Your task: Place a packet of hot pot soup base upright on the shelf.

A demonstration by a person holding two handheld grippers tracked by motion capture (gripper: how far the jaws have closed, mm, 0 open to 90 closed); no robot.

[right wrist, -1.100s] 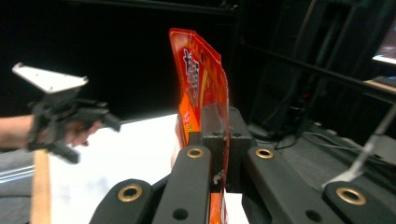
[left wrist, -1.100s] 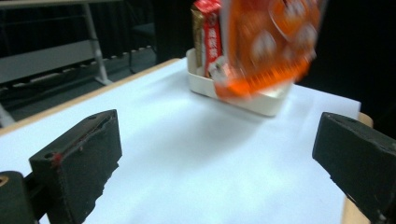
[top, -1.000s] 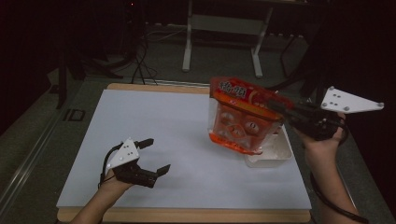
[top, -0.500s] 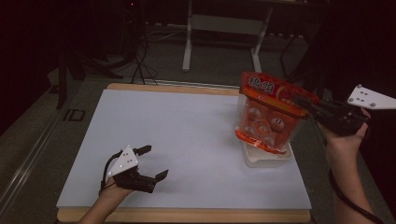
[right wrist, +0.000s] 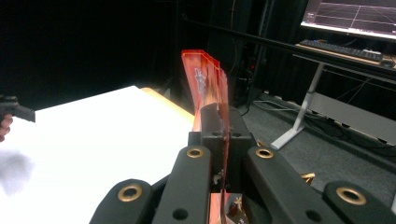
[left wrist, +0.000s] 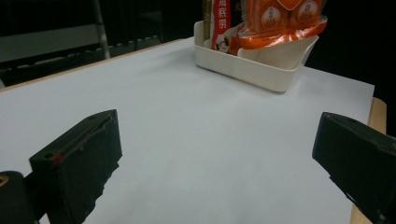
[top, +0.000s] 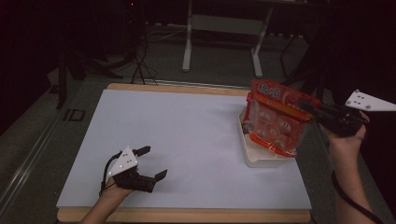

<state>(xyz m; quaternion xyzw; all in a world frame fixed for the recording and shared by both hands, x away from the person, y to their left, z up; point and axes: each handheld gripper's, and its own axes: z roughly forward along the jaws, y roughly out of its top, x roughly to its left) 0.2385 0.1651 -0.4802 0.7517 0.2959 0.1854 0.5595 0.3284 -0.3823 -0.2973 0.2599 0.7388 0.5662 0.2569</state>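
An orange snack bag (top: pixel 273 122) with round pieces inside hangs tilted over a white tray (top: pixel 259 160) at the table's right side. My right gripper (top: pixel 309 107) is shut on the bag's top right edge. In the right gripper view the jaws pinch the thin orange bag edge (right wrist: pixel 206 79). In the left gripper view the bag's lower end (left wrist: pixel 280 21) reaches the tray's rim (left wrist: pixel 252 70). Whether it rests there I cannot tell. My left gripper (top: pixel 153 162) stands open low over the near left of the table, nothing between its fingers (left wrist: pixel 77 163).
The table has a white top (top: pixel 187 135) with a wooden edge. A red and white packet (left wrist: pixel 220 23) stands in the tray's far end. Table legs and cables (top: pixel 140 56) lie on the floor beyond. A monitor and keyboard (right wrist: pixel 348 44) sit on a desk behind.
My right gripper has carried the orange bag rightward from the table's middle right to over the tray. The left gripper drifted slightly toward the near edge and stays open.
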